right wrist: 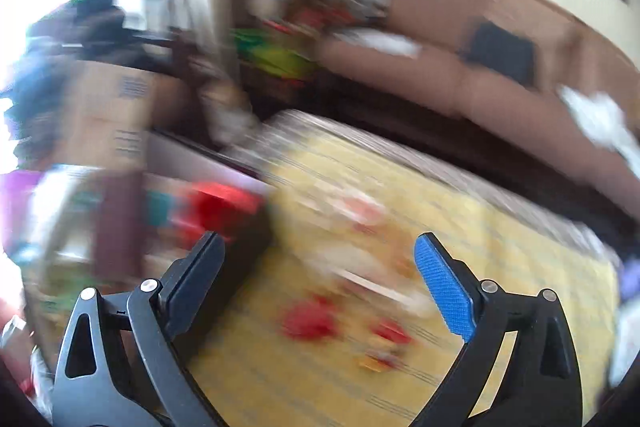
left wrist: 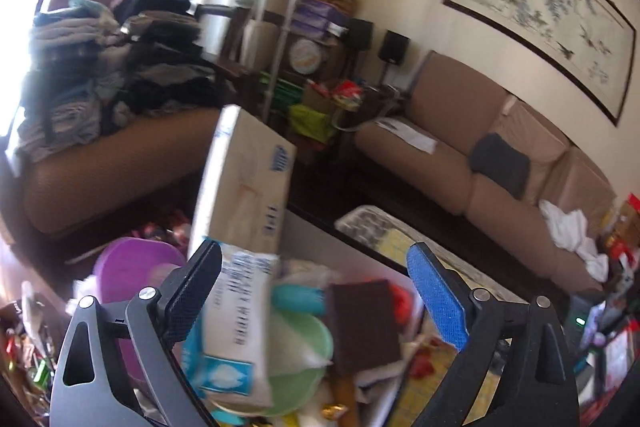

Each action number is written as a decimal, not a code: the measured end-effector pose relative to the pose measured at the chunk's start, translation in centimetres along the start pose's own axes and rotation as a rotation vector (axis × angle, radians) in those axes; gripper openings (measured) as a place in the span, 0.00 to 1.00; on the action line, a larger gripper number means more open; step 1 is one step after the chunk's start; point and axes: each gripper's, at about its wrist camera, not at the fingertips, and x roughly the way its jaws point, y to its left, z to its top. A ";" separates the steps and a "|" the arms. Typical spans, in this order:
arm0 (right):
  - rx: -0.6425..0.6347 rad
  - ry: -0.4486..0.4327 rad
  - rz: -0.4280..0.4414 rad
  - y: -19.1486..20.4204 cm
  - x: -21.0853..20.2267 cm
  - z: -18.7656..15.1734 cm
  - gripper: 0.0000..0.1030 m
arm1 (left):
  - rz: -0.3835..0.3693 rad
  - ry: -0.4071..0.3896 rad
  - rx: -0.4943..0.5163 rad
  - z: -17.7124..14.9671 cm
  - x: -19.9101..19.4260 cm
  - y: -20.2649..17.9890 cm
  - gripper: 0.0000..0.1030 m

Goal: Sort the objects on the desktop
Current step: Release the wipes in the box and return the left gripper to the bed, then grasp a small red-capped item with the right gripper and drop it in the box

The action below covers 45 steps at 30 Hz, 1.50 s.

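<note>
My left gripper (left wrist: 316, 291) is open and empty above a heap of desktop things: a white packet with blue print (left wrist: 236, 327), a brown sponge block (left wrist: 366, 323), a teal item (left wrist: 298, 297), and a light green plate (left wrist: 298, 359). My right gripper (right wrist: 320, 279) is open and empty over a yellow patterned table cover (right wrist: 480, 227). That view is heavily blurred. Small red items (right wrist: 308, 321) lie on the cover between the jaws. A red thing (right wrist: 220, 205) and a brown block (right wrist: 116, 223) show to the left.
A cardboard box (left wrist: 248, 183) stands upright behind the heap. A purple lid (left wrist: 132, 267) lies at the left. A brown sofa (left wrist: 460, 147) with a dark cushion and white cloth runs along the right. A chair piled with folded clothes (left wrist: 104, 67) stands at the left.
</note>
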 end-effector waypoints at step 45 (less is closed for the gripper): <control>0.304 0.252 0.042 -16.6 1.0 -8.9 0.10 | -0.304 0.746 0.560 -22.0 19.2 -22.6 0.42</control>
